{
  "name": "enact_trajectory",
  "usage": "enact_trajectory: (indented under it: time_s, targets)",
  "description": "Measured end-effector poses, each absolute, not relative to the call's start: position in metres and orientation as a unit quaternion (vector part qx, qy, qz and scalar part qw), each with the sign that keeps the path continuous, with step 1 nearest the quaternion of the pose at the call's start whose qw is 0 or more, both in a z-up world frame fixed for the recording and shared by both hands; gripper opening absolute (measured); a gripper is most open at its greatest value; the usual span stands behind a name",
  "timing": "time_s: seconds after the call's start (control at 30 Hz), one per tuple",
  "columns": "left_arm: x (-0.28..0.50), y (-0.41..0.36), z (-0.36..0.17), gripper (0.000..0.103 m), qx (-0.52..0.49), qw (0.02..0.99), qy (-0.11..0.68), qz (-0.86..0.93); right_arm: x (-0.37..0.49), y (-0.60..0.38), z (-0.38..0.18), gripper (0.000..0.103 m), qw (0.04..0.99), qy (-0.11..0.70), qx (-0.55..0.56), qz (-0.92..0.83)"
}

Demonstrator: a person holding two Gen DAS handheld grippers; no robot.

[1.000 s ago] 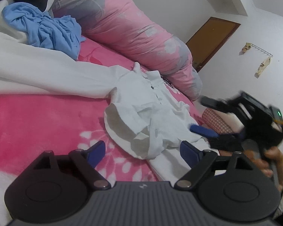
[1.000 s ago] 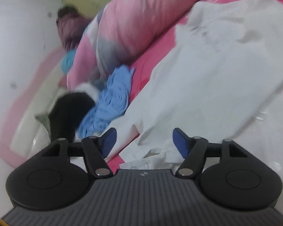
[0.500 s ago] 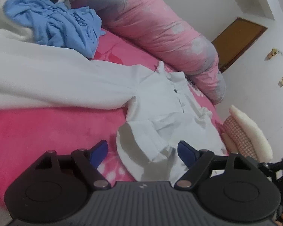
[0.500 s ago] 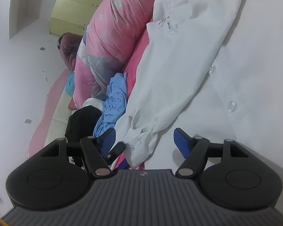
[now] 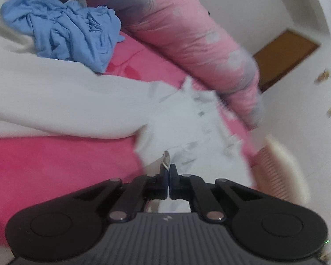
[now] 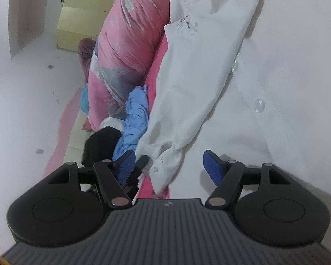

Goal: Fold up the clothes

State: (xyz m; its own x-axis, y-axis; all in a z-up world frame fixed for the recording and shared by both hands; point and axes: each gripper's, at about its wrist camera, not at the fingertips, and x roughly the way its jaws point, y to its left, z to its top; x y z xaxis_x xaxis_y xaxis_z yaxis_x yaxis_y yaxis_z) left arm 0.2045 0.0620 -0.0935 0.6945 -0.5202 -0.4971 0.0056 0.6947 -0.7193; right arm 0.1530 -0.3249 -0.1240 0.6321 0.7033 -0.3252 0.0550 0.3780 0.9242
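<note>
L gripper now clamped on white shirt; R gripper agape

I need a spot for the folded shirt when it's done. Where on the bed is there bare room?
The bare patch is the pink blanket left of the left tongs, below the long white sleeve. Farther back it is crowded: the blue garment, the pink bolster and the white shirt fill the space.

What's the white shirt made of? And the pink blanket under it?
The white shirt looks like thin woven cloth, maybe cotton: matte and creased, with clear plastic-looking buttons. The pink blanket looks like soft fleece, fuzzy and dull, though the view is blurred.
</note>
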Motion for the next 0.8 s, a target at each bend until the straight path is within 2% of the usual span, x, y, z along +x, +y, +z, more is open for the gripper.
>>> enact_trajectory:
  time_s: [0.07, 0.23, 0.33, 0.57, 0.77, 0.8]
  targets:
    - [0.204, 0.062, -0.081, 0.002, -0.388, 0.836, 0.351, -0.168, 0.151, -0.323, -0.127, 0.069, 0.732, 0.365, 0.531, 0.223]
    - [0.201, 0.052, -0.050, 0.002, -0.436, 0.811, 0.333, -0.202, 0.152, -0.309, -0.137, 0.082, 0.689, 0.358, 0.582, 0.241]
    - [0.199, 0.042, -0.035, 0.001, -0.447, 0.804, 0.329, -0.215, 0.153, -0.300, -0.147, 0.083, 0.664, 0.345, 0.620, 0.237]
    - [0.194, 0.019, -0.013, 0.002, -0.459, 0.794, 0.327, -0.228, 0.154, -0.293, -0.187, 0.084, 0.549, 0.257, 0.759, 0.237]
    - [0.190, 0.011, -0.010, 0.002, -0.474, 0.786, 0.324, -0.229, 0.161, -0.284, -0.194, 0.084, 0.495, 0.223, 0.796, 0.269]
    - [0.188, 0.011, -0.011, 0.001, -0.476, 0.785, 0.324, -0.228, 0.162, -0.286, -0.190, 0.080, 0.498, 0.221, 0.793, 0.272]
